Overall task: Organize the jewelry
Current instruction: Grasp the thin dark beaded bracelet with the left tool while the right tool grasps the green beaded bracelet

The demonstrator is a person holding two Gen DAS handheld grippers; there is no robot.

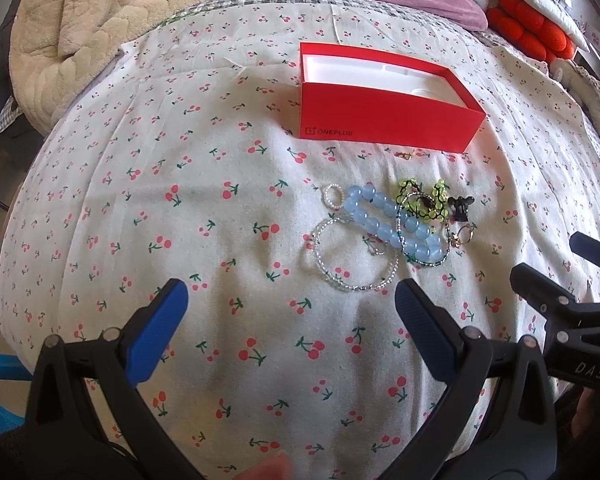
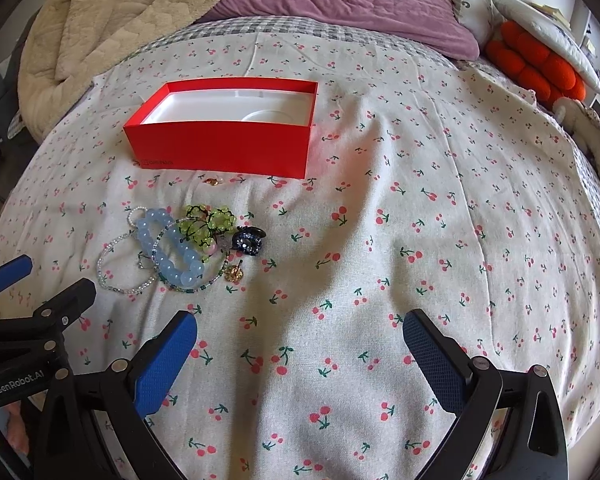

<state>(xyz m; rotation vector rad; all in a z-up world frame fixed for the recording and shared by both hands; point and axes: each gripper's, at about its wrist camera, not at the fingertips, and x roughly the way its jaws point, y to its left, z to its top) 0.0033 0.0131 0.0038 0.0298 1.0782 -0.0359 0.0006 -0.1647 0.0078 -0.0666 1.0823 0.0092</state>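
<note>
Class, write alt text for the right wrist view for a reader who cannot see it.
An open hand-held gripper hovers over a cherry-print bedsheet. A pile of beaded bracelets lies ahead to the left, in front of an open red box.

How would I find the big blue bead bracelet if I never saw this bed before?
Look for the open red box on the cherry-print bedsheet. Just in front of it lies a small heap of jewelry. The blue bracelet is in the middle of that heap, with the fattest, round, pale blue beads; its neighbours are thin and clear or green.
</note>
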